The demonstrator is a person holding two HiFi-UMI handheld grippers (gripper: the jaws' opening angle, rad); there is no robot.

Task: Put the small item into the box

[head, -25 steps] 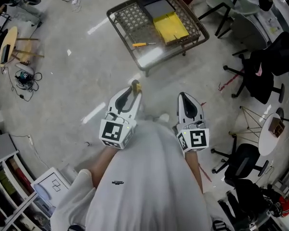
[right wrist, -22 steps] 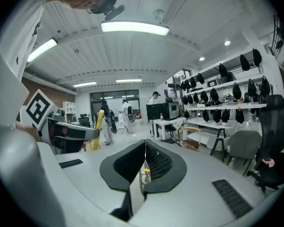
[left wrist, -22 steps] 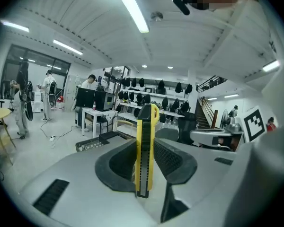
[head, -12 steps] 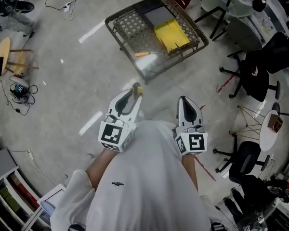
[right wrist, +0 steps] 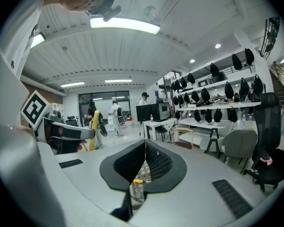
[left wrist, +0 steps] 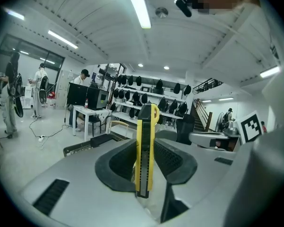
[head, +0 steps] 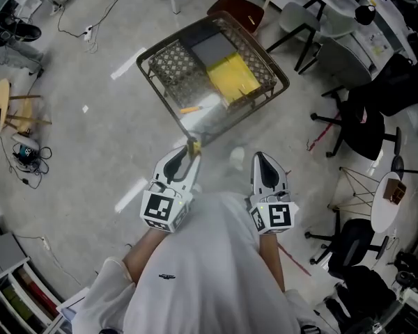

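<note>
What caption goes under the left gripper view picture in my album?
The left claw pinches a yellow box cutter upright, with shelves far behind.

Light: bright, even, indoor, from above; ceiling strip light (left wrist: 138, 6) in the left gripper view and ceiling panel light (right wrist: 124, 25) in the right gripper view, both blown out white. Glare: pale streaks on the glossy floor (head: 90, 152) in the head view. Shadows: soft, faint. Distortion: both gripper views fisheye, lines bowed, dark vignette at the rim. Focus: yellow cutter (left wrist: 145, 145) between the jaws sharp; far shelves (left wrist: 146, 96) soft, perhaps from motion smear; head view slightly blurred at the edges
</note>
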